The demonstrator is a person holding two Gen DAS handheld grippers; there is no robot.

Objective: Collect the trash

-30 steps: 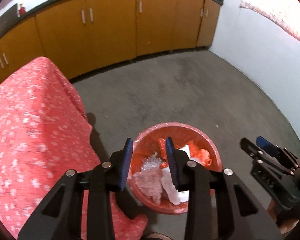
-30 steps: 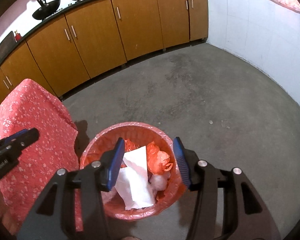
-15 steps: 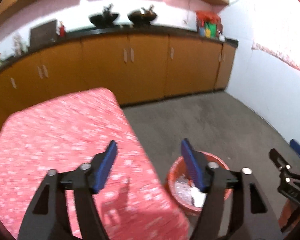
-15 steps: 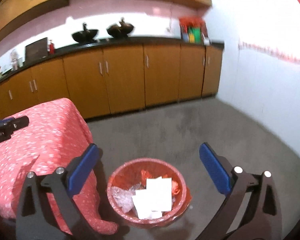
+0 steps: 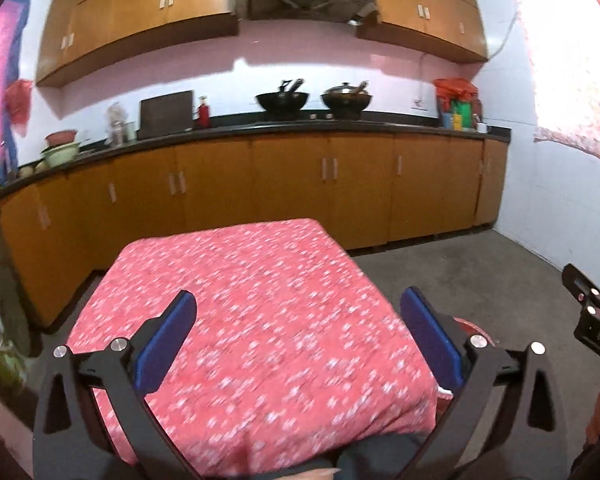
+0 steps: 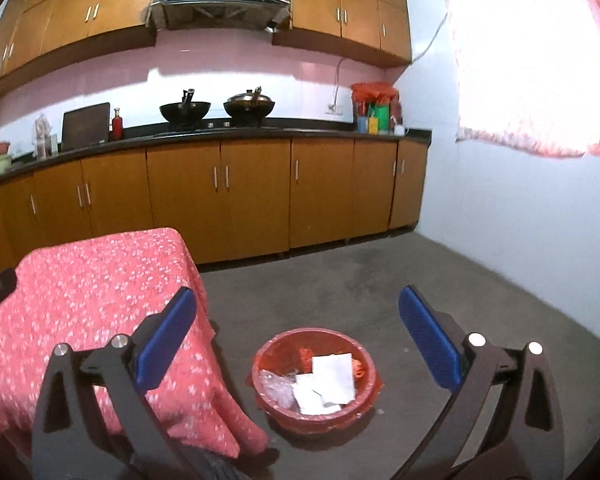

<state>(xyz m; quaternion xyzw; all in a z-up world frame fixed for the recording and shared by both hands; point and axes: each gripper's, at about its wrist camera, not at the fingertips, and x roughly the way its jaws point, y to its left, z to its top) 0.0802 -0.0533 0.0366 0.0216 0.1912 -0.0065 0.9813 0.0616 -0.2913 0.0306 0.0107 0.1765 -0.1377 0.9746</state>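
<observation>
1. The left gripper [image 5: 298,330] hangs over a red flowered cloth [image 5: 256,320]; its jaws, just opened wide, hold nothing.
2. Bin [image 5: 474,330] rim peeks behind the right jaw.
3. Two woks [image 5: 282,100] sit on the counter [image 5: 260,127].

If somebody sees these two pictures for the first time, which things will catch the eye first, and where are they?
First comes the red flowered tablecloth, which covers a table in front of the left gripper. Next is the red trash bin on the grey floor to the right of that table, with white paper and clear plastic inside. Both the left gripper and the right gripper frame the views with blue pads spread wide and nothing between them.
</observation>
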